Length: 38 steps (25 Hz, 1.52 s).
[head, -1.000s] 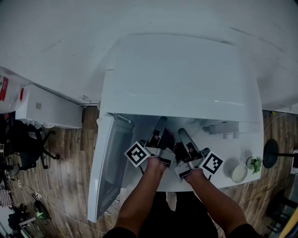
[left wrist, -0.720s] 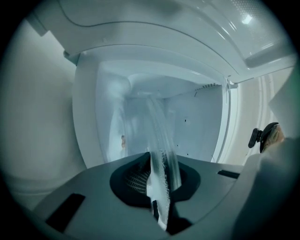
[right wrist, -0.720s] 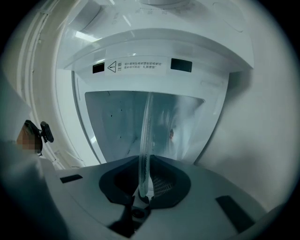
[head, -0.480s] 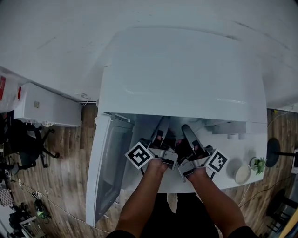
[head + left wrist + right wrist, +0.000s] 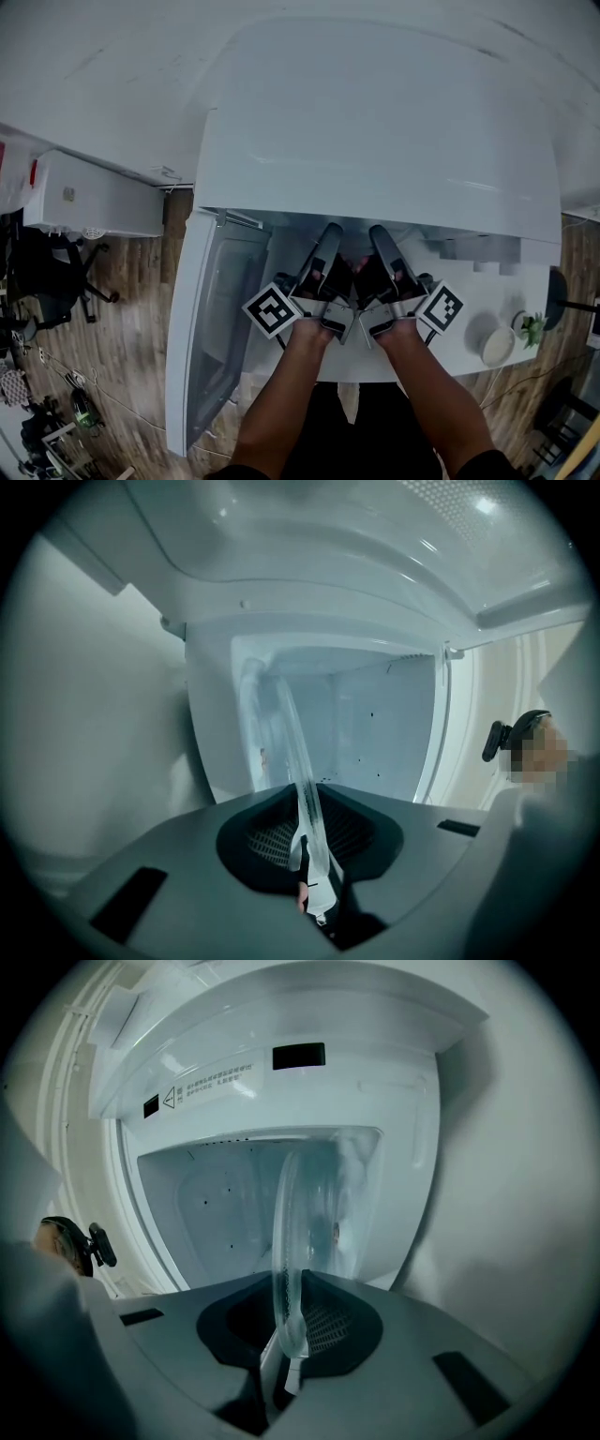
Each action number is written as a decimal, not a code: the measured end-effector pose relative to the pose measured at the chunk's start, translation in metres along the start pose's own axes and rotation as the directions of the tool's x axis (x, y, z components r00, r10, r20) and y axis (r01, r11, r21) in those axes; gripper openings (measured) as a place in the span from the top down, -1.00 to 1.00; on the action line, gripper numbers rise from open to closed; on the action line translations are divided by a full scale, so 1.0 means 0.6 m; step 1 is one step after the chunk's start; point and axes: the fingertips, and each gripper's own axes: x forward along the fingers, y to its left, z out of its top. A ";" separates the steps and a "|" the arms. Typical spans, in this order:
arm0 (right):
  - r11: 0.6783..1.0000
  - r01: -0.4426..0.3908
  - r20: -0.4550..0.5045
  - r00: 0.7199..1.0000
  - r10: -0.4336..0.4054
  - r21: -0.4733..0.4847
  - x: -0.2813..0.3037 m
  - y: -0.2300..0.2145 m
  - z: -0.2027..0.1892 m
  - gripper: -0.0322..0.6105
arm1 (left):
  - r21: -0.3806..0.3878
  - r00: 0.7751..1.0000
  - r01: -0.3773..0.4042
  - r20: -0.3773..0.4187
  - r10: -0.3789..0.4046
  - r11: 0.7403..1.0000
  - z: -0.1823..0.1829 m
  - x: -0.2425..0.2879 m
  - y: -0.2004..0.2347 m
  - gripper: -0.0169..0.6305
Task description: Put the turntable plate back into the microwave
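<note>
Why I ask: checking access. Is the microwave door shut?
No, in the head view the door hangs open left of the microwave.

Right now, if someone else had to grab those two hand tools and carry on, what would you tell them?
The left gripper has its jaws clamped on the glass turntable plate at its rim; they have just been closing a little.
The right gripper grips the rim alongside, jaws also just closing.
The microwave has its door swung open at the left; the plate is held at the open mouth, facing the cavity.
Done: plate carried to the opening.
Left: slide it in, seat it on the cavity floor, release, withdraw.
</note>
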 end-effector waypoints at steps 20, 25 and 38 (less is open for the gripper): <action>0.992 0.089 -0.003 0.996 -0.089 -0.087 0.028 -0.006 0.023 0.61 | -0.080 1.000 -0.003 0.030 0.005 0.997 0.019 0.048 -0.007 0.69; 0.991 0.102 -0.018 0.994 -0.104 -0.089 0.041 -0.003 0.034 0.60 | -0.082 0.998 -0.051 0.035 0.054 0.995 0.024 0.067 -0.008 0.67; 0.975 0.214 -0.001 0.977 -0.215 -0.064 0.020 -0.023 0.034 0.72 | -0.070 0.989 -0.146 0.000 0.147 0.987 0.000 0.038 -0.017 0.21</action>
